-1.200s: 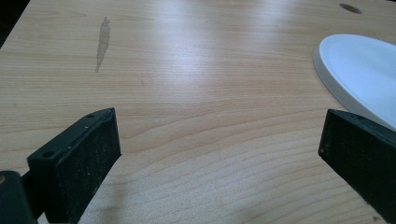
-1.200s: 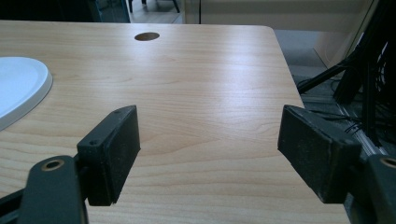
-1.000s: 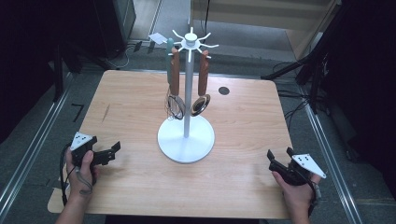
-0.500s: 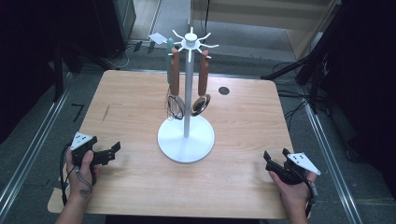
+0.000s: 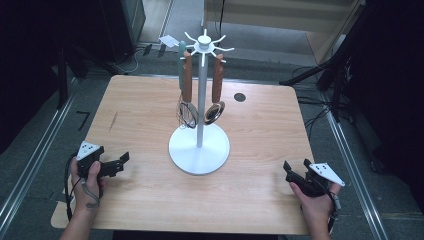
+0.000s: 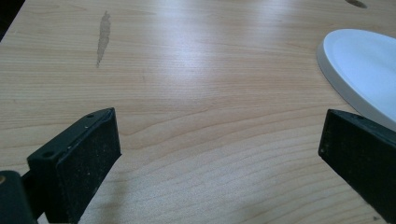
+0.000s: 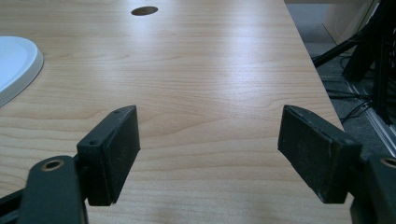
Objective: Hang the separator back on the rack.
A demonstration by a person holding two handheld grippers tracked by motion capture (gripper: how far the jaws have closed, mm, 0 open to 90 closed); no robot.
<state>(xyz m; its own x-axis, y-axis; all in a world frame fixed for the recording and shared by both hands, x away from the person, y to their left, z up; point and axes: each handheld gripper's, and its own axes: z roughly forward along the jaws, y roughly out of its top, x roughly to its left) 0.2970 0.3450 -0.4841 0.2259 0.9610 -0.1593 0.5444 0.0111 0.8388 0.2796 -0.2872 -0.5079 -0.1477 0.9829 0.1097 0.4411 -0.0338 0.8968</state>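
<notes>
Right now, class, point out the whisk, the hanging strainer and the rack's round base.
whisk (image 5: pixel 187 114), high view, on its wire loops.
strainer (image 5: pixel 214 112), high view, on its round bowl.
rack base (image 5: pixel 217 150), high view, on the bare white disc.

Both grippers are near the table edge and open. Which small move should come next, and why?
Probably lift the right gripper toward the wooden-handled strainer hanging on the white stand. Both grippers are open and empty, the left gripper too, and the hung utensils are untouched.
</notes>
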